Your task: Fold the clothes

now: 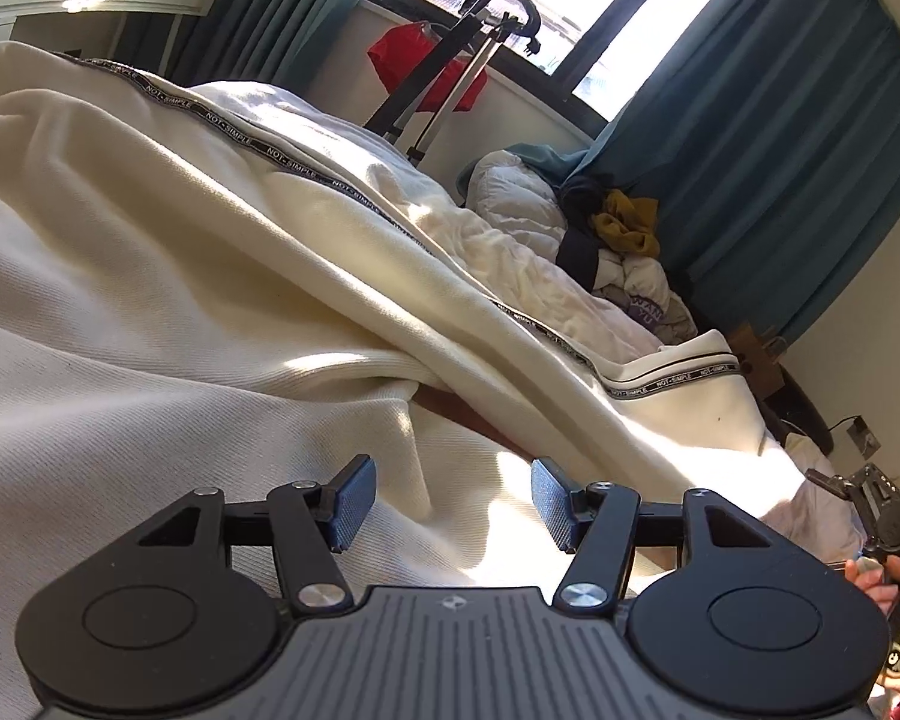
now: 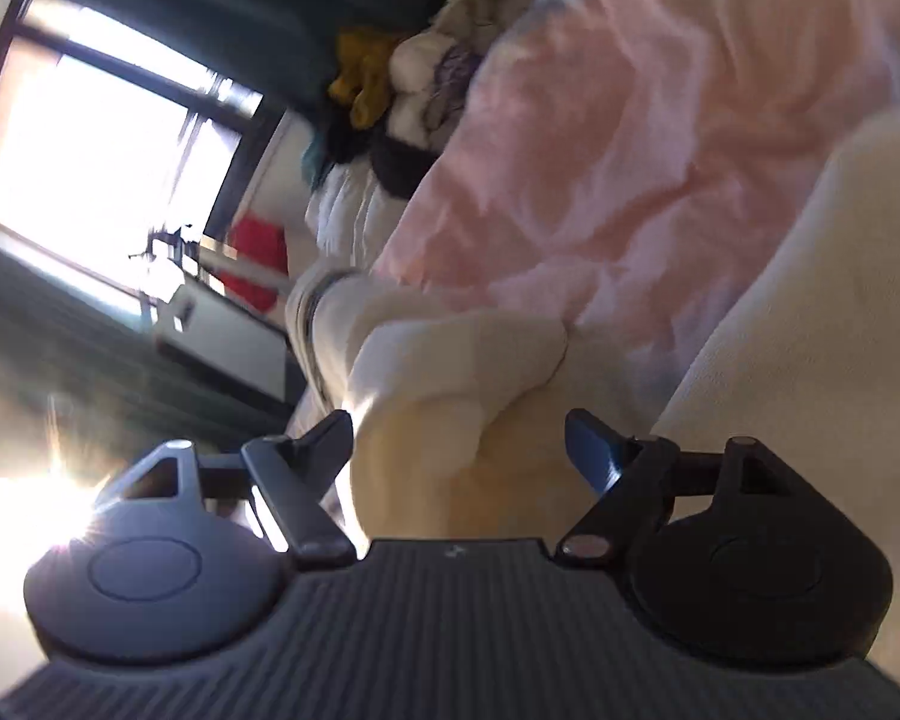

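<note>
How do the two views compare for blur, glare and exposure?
Left wrist: sharp, hard sun patches and shadows across the cream garment, window blown out. Right wrist: motion-blurred throughout, lens flare at lower left washing over the right gripper, window overexposed.

left gripper (image 1: 450, 504): black linkage arms, silver screws, blue textured pads (image 1: 354, 501)
right gripper (image 2: 459, 450): black ribbed grey body, blue pad

2 low wrist views close over bed, right rolled, sharing window (image 1: 618, 18)
</note>
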`<state>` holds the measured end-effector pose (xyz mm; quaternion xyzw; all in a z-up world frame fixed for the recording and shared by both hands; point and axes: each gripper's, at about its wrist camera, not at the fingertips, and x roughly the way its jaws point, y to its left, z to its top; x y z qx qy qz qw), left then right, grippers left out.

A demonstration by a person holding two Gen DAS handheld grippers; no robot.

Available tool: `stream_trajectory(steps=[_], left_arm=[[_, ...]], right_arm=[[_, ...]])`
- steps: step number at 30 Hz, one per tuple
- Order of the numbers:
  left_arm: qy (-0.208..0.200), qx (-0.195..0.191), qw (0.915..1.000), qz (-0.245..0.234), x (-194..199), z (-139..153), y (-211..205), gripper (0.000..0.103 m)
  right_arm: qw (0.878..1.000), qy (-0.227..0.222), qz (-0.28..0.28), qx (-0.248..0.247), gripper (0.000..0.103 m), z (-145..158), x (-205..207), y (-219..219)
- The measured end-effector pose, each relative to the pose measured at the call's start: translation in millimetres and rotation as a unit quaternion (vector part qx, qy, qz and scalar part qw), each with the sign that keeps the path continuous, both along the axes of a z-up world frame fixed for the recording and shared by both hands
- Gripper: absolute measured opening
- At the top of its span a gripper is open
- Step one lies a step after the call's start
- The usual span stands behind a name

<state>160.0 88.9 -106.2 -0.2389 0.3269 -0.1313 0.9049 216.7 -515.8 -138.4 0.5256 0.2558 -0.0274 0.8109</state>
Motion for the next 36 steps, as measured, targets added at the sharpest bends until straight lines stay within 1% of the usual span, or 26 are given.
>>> stream_trajectory(steps=[2,8,10,12,13,14,15,16,17,19,20,22,23,24,25,26,27,28,29,31,33,35,36], left_arm=[[0.002,0.002,1.0000,-0.004,4,-3,-3,0.060],[0.000,0.017,0.9996,-0.021,10,-12,-17,0.061],[0.003,0.021,0.9994,-0.026,12,-15,-20,0.061],[0.006,0.019,0.9994,-0.027,14,-17,-20,0.061],[0.007,0.018,0.9994,-0.028,14,-18,-19,0.061],[0.007,0.017,0.9994,-0.028,15,-18,-19,0.061],[0.006,0.017,0.9995,-0.028,15,-18,-19,0.061],[0.006,0.016,0.9995,-0.028,15,-18,-19,0.061],[0.006,0.017,0.9995,-0.028,15,-18,-19,0.061],[0.003,0.017,0.9995,-0.028,14,-17,-20,0.061],[0.004,0.017,0.9995,-0.028,14,-17,-20,0.061],[0.005,0.017,0.9995,-0.028,14,-17,-20,0.061],[0.006,0.017,0.9995,-0.028,14,-16,-20,0.061],[0.006,0.017,0.9994,-0.028,14,-16,-20,0.061],[0.006,0.018,0.9994,-0.028,13,-16,-20,0.061],[0.006,0.018,0.9994,-0.028,13,-15,-21,0.061],[0.005,0.018,0.9994,-0.029,13,-15,-21,0.061],[0.005,0.018,0.9994,-0.029,12,-14,-21,0.061],[0.005,0.018,0.9994,-0.030,12,-14,-22,0.061],[0.003,0.018,0.9993,-0.032,11,-13,-22,0.061],[0.001,0.020,0.9993,-0.033,10,-12,-24,0.061],[0.000,0.022,0.9992,-0.034,8,-13,-24,0.061],[-0.001,0.023,0.9992,-0.034,7,-13,-24,0.061]], right_arm=[[0.996,-0.005,-0.038,0.075,0.081,-18,14,-7],[0.992,0.017,-0.067,0.102,0.081,-40,66,5],[0.993,0.033,-0.068,0.093,0.081,-44,80,11],[0.993,0.058,-0.075,0.066,0.080,-43,92,16],[0.993,0.061,-0.084,0.054,0.073,-40,95,16],[0.993,0.065,-0.093,0.040,0.068,-36,98,17],[0.993,0.068,-0.099,0.017,0.055,-29,101,18],[0.992,0.070,-0.104,-0.006,0.033,-22,104,19],[0.992,0.071,-0.101,-0.037,0.024,-11,107,21],[0.989,0.062,-0.091,-0.100,0.018,13,112,27],[0.984,0.048,-0.086,-0.148,0.017,30,113,31],[0.970,-0.001,-0.078,-0.230,0.015,62,107,41],[0.957,-0.030,-0.068,-0.281,0.015,77,99,52],[0.939,-0.058,-0.057,-0.333,0.014,91,92,62],[0.913,-0.068,-0.040,-0.400,0.014,97,85,76],[0.883,-0.077,-0.022,-0.463,0.014,103,78,90],[0.853,-0.079,-0.001,-0.516,0.015,102,71,103],[0.830,-0.077,0.027,-0.552,0.014,97,65,113],[0.813,-0.070,0.061,-0.574,0.014,88,59,121],[0.794,-0.050,0.126,-0.593,0.015,66,48,133],[0.783,-0.026,0.183,-0.594,0.015,42,39,143],[0.784,-0.020,0.215,-0.582,0.015,25,24,154],[0.795,-0.020,0.211,-0.568,0.016,20,17,155]])
